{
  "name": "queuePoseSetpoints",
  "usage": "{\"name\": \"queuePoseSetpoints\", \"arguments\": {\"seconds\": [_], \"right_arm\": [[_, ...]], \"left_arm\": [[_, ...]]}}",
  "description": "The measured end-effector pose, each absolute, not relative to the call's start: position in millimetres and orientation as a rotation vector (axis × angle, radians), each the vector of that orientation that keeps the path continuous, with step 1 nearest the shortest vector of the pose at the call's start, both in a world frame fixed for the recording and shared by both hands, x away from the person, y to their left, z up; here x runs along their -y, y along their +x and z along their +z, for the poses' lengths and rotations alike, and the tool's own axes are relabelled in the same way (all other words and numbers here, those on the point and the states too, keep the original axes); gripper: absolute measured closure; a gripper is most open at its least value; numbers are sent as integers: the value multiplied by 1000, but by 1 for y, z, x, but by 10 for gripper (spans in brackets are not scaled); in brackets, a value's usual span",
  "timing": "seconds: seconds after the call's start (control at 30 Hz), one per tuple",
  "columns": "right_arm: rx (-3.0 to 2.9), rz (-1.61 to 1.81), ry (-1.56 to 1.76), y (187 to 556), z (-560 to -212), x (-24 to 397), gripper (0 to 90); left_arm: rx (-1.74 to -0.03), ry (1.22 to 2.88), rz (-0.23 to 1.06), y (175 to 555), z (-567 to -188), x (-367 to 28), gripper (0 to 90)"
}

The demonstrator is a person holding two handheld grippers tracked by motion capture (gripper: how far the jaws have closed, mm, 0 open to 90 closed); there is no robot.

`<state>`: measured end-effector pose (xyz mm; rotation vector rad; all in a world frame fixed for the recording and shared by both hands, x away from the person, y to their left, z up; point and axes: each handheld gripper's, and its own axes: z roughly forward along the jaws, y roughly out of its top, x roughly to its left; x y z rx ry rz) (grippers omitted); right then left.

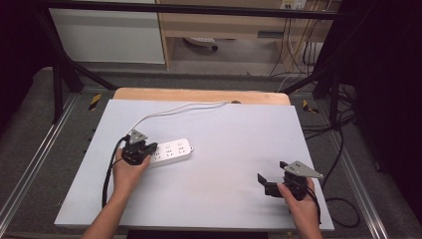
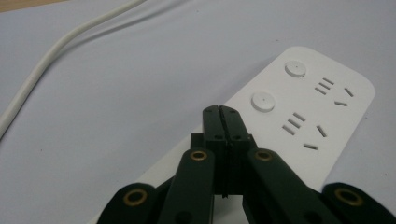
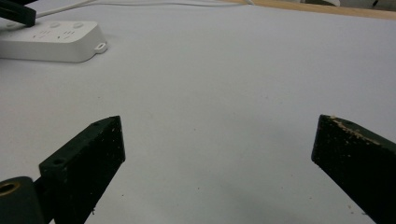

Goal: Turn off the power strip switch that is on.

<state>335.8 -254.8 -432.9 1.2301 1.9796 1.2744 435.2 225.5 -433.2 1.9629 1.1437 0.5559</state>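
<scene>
A white power strip (image 1: 171,151) lies left of the table's middle, and its white cable (image 1: 169,110) runs to the far edge. My left gripper (image 1: 147,150) is shut with nothing between its jaws, held over the strip's left end. In the left gripper view the closed tips (image 2: 220,112) sit just above the power strip (image 2: 303,105), next to a round button (image 2: 262,101). My right gripper (image 1: 271,175) stands open near the front right of the table, apart from the strip. In the right gripper view its jaws (image 3: 219,140) are spread wide over bare tabletop.
The table top is a pale sheet (image 1: 224,149) with a wooden strip (image 1: 199,94) along its far edge. The power strip (image 3: 51,39) shows far off in the right gripper view. Black cables (image 1: 107,174) trail from the grippers. Metal frame legs (image 1: 57,84) stand beyond the table.
</scene>
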Motion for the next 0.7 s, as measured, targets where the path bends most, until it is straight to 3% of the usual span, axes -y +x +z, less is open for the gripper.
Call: {"name": "queuePoseSetpoints", "arguments": {"seconds": [0.7], "right_arm": [[-1974, 1275, 1237, 336, -433, 258, 30]], "left_arm": [[-1147, 1948, 556, 436, -434, -225, 900]]}}
